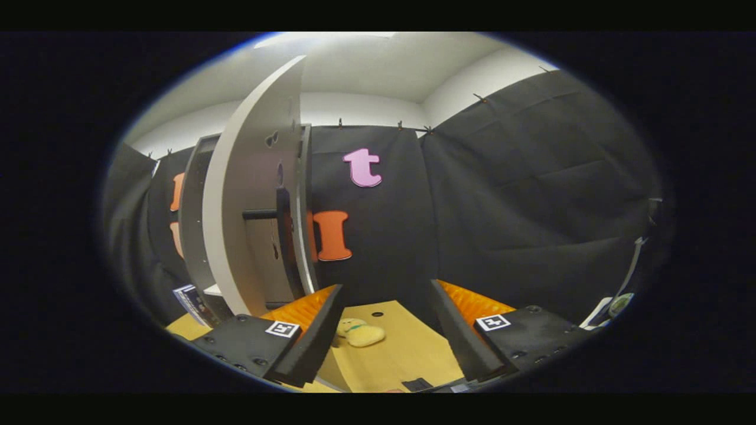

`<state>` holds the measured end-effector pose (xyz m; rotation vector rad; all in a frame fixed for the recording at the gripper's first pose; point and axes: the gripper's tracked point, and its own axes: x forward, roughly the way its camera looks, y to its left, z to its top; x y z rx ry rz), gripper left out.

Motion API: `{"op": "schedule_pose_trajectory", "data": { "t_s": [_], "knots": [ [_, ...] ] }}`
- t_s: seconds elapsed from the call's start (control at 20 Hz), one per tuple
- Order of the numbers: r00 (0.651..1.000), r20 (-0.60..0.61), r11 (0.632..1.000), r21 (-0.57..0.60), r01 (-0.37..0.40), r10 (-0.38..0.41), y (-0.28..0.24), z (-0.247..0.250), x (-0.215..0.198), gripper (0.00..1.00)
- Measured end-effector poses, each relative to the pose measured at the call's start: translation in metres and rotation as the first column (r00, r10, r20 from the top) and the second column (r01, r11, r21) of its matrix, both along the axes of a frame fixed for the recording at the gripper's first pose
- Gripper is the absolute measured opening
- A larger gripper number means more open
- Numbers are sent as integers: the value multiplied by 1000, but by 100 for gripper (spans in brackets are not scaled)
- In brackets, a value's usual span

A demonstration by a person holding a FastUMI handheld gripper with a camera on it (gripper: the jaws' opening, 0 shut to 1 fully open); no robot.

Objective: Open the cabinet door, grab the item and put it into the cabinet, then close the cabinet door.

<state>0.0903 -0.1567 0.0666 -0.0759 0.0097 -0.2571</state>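
Between our wide-open, empty jaws on the desk [407, 354] lies a small yellow plush toy [360, 332]: light, soft, squashable; we'd pinch its middle.

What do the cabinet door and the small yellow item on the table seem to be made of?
Cabinet door: probably painted or laminated board, since it looks flat, pale and matte, with drilled holes.
Yellow item, between the open gripper fingers: seemingly soft plush, with rounded, padded shapes.
Table: likely wood-look board.
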Motion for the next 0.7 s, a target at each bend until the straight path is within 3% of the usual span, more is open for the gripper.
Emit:
{"op": "schedule_pose_trajectory", "data": {
  "t_s": [0.4,0.7],
  "knots": [
    [991,5,990,-37,133,-133,41,-1,-9,93],
    [988,11,986,-67,154,-153,92,-5,-13,93]
  ]
}}
